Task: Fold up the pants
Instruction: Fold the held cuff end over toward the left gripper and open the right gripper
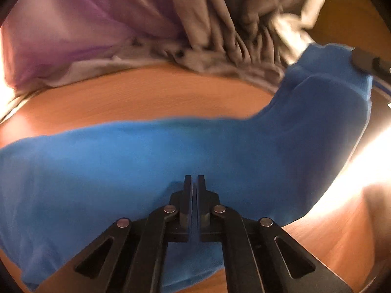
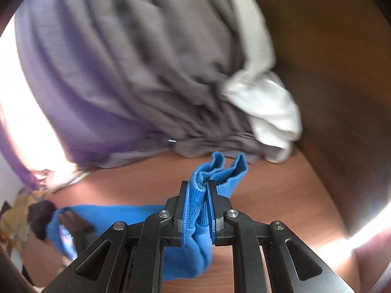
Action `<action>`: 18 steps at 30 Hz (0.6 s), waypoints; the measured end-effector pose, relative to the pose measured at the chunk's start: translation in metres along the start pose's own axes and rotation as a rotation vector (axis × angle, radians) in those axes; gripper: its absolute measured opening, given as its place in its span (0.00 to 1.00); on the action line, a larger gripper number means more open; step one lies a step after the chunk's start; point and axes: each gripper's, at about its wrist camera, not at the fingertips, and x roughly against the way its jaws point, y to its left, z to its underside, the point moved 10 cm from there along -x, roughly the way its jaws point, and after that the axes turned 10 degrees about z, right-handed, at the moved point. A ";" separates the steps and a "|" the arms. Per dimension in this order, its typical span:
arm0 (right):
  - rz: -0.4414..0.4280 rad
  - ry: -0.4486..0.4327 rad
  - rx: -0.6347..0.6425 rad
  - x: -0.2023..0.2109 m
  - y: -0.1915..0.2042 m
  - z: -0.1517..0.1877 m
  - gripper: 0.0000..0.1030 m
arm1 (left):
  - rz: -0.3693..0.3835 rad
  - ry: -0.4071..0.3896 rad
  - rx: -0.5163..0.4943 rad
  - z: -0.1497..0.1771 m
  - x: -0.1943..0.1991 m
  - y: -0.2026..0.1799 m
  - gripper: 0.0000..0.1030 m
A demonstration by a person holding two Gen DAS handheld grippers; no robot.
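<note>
The blue pants stretch across the wooden table in the left wrist view. My left gripper is shut on the pants' near edge. The cloth runs up to the right, where the right gripper grips its far corner. In the right wrist view my right gripper is shut on a bunched fold of the blue pants, held above the table. The rest of the pants trails to the left, with the left gripper partly hidden inside it.
A pile of grey, purple and white clothes lies at the back of the wooden table; it also shows in the right wrist view. Dark and yellow items sit at the far left.
</note>
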 end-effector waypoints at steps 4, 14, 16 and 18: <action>-0.084 -0.009 0.071 0.007 0.043 -0.001 0.14 | -0.056 -0.032 0.038 0.001 0.038 0.031 0.05; -0.183 -0.017 0.296 0.006 0.147 0.034 0.14 | -0.217 0.021 0.130 0.056 0.088 0.134 0.05; -0.190 -0.015 0.327 0.004 0.162 0.044 0.14 | -0.187 0.049 0.161 0.068 0.085 0.145 0.05; -0.203 -0.005 0.360 -0.001 0.180 0.056 0.14 | -0.149 0.056 0.192 0.076 0.080 0.152 0.05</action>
